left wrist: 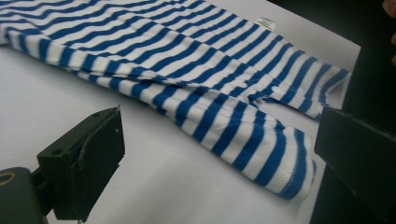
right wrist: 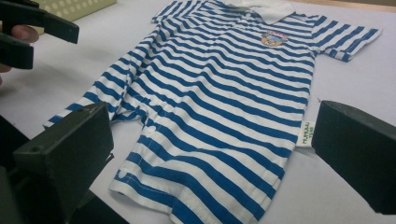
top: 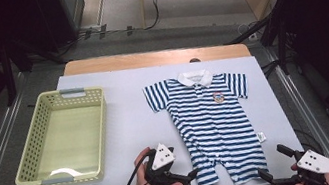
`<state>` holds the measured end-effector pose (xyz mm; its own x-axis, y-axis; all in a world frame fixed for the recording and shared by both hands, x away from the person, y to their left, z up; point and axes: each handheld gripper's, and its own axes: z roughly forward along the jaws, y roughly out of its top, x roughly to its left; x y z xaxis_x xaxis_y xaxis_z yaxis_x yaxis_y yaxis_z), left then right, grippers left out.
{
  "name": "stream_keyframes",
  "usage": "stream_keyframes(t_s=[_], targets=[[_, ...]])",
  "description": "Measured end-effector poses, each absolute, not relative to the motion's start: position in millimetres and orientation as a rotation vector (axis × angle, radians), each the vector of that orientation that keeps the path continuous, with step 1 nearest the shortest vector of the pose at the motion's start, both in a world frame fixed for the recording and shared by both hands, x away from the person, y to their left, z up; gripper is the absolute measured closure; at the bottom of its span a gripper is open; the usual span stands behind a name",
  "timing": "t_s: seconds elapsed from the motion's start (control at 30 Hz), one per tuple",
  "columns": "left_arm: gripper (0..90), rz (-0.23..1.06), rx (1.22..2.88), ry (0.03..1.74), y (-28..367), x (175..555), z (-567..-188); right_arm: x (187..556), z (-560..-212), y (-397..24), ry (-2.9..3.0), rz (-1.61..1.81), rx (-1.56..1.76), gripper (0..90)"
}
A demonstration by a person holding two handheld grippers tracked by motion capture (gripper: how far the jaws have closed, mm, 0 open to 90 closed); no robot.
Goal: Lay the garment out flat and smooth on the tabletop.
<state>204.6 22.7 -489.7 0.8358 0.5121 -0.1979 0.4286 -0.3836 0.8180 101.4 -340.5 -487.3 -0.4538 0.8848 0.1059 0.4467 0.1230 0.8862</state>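
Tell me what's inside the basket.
The basket looks empty: its pale green floor shows bare in the high view, with a bright glare near the front. The near wall hides a thin strip of the floor just behind it.

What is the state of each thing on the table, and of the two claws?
Blue-and-white striped cotton baby romper: spread flat, front up, collar at the far end, not held.
Pale green perforated plastic basket: upright, nothing inside.
Left claw: open, beside one romper leg cuff, not gripping it.
Right claw: open, near the other leg cuff, holding nothing.
White table sheet: flat under the romper and basket.
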Motion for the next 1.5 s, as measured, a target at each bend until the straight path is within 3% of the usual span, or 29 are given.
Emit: stream_keyframes(t_s=[0.23,0.67,1.0,1.37,1.5], targets=[[7.6,0.085,2.058,0.66,5,194,-496,102,-488,-343,1.954,1.285,1.285,0.0],[58.0,0.165,2.153,0.564,-15,178,-506,104,-491,-343,1.963,1.273,1.297,0.0],[88.7,0.149,2.227,0.585,-18,181,-512,106,-493,-343,1.966,1.268,1.303,0.0],[89.6,0.125,2.231,0.594,3,183,-510,107,-495,-347,1.96,1.254,1.323,0.0],[83.6,0.082,2.207,0.61,6,185,-508,107,-495,-347,1.961,1.251,1.324,0.0]])
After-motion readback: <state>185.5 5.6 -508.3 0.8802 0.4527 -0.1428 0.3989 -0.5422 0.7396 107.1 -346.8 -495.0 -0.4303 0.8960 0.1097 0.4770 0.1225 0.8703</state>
